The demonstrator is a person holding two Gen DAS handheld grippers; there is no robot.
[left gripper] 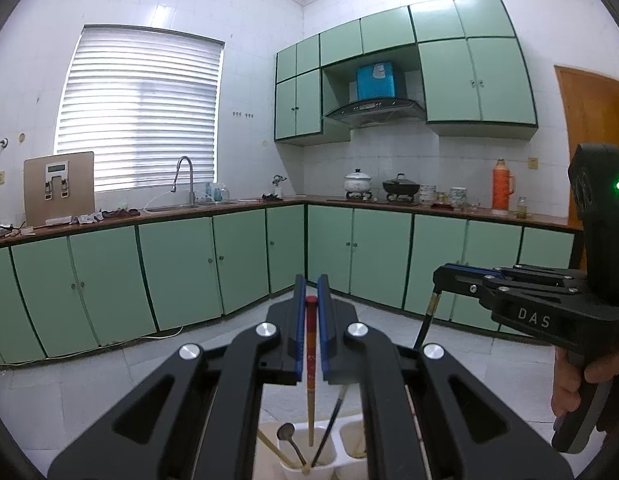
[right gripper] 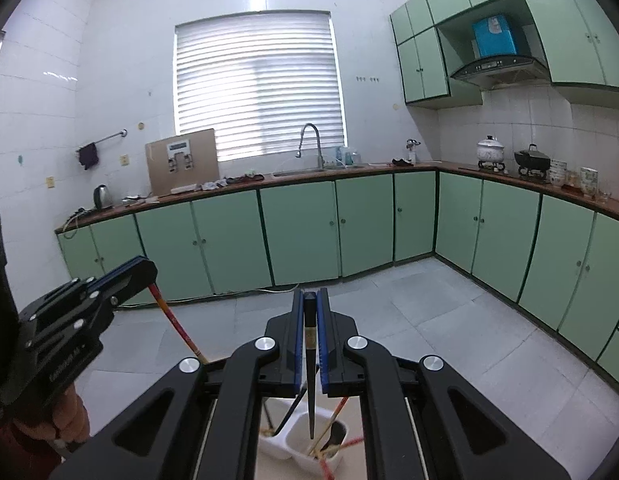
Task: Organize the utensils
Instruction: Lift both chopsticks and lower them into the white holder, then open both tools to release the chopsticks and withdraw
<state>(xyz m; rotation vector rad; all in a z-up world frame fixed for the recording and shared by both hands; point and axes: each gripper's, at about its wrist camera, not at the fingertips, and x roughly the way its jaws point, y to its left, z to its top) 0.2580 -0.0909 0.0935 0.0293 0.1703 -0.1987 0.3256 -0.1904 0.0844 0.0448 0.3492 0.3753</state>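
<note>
Overhead, both jaws clamp chopsticks, red chopstick left, black chopstick right, above white holder, green cabinets behind.

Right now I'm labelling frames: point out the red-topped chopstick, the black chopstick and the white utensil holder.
red-topped chopstick [left gripper: 310,336], left wrist view, upper shaft.
black chopstick [right gripper: 309,332], right wrist view, upper shaft.
white utensil holder [right gripper: 279,446], right wrist view, left wall.

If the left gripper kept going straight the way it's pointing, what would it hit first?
Probably the lower green cabinet doors near the counter's corner. The left gripper, shut on the red-topped chopstick, aims across open floor toward them; depth is unclear.
</note>
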